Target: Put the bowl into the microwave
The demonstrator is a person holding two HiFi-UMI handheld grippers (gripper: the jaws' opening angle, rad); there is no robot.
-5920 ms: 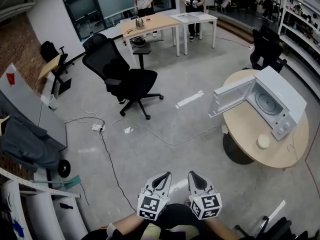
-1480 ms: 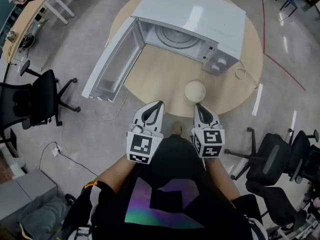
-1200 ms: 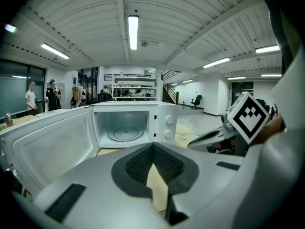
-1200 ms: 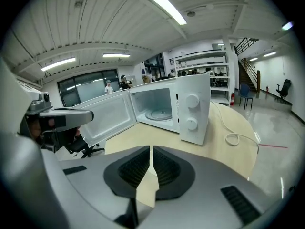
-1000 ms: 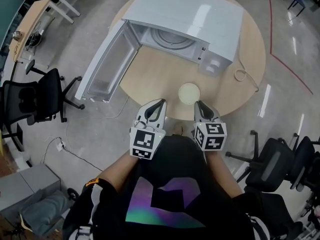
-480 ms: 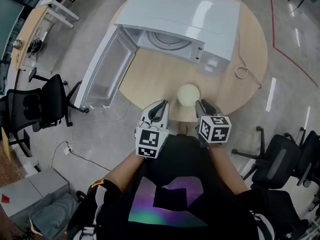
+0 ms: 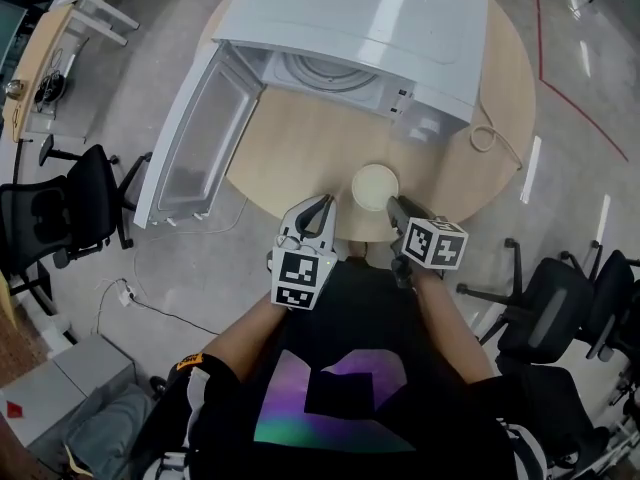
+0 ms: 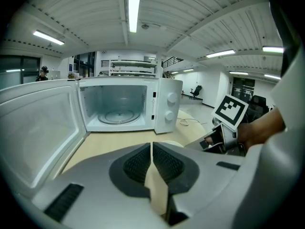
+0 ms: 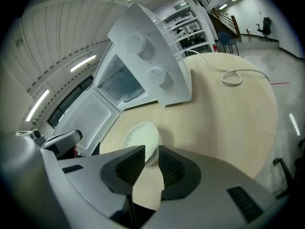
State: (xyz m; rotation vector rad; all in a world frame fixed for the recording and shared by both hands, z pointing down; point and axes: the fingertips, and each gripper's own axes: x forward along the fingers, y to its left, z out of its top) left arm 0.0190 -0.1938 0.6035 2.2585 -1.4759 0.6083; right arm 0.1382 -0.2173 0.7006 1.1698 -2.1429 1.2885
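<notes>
Bowl (image 7: 375,186) sits near the counter (image 7: 300,143) edge, just before the open microwave (image 7: 350,28). Right tongs (image 7: 392,204) are rolled sideways so the jaws straddle the wall, and pinch the near rim, probably to lift it. Left tongs (image 7: 318,208) are closed together and empty, beside the bowl and apart from it.

Round wooden table (image 7: 300,148) bears microwave (image 7: 370,28), bowl (image 7: 374,186), cable (image 7: 483,133).

- Table (image 7: 300,148): pale wood, smooth, matt.
- Microwave (image 7: 370,18): white casing, glossy, catching the light.
- Bowl (image 7: 375,186): cream, smooth, faint sheen.
- Right gripper (image 9: 151,151): grey matt plastic; fingers (image 9: 172,168) dark, ribbed.
- Floor (image 7: 590,118): grey, polished, reflective.
</notes>
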